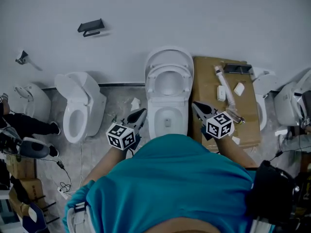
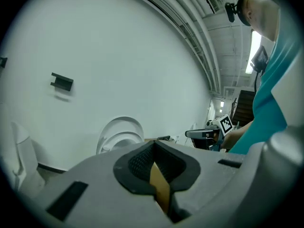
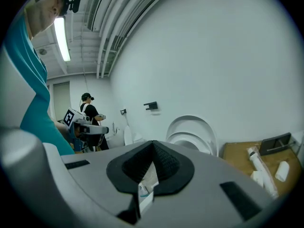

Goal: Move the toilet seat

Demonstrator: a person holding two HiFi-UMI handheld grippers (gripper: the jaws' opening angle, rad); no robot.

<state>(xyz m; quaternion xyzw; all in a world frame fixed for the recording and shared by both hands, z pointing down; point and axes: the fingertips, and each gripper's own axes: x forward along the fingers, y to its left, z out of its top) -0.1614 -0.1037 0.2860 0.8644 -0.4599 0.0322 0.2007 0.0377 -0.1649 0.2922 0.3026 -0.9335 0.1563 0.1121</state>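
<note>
Toilet seat (image 1: 151, 81): standing raised at the far end of the bowl (image 1: 155, 111), leaning back on the lid (image 1: 168, 56), which rests against the wall. Both grippers' views show the same two white arcs, one inside the other, ahead of the jaws.

Left gripper (image 1: 142, 113): near the bowl's left flank and well short of the seat. Its own view (image 2: 154, 148) shows the jaws closed tip to tip with nothing between them.

Right gripper (image 1: 197, 106): near the bowl's right flank, also clear of the seat. Its view (image 3: 153, 146) shows the jaws closed and empty.

Risks, in my judgement:
- With both pairs of jaws closed I can only push the seat, not clamp it. Closed tips on smooth plastic may skid off the rim.
- Once a raised seat is tipped past its balance and nothing grips it, it would drop and slam onto the bowl.
- The lid sits directly behind the seat and may come down with it if I catch both edges.

Surroundings:
- A cardboard box (image 1: 209, 89) stands just beside the toilet on the right and carries a tube (image 1: 224, 84) and small white parts. It crowds my right approach.
- A second toilet (image 1: 77, 110) stands to the left, well apart.
- Another person (image 1: 24, 125) is at the far left.
- A cable (image 1: 63, 178) lies on the floor, near left.
- A black bracket (image 1: 91, 27) is fixed on the wall.
- Nothing stands between my jaws and the seat.
</note>
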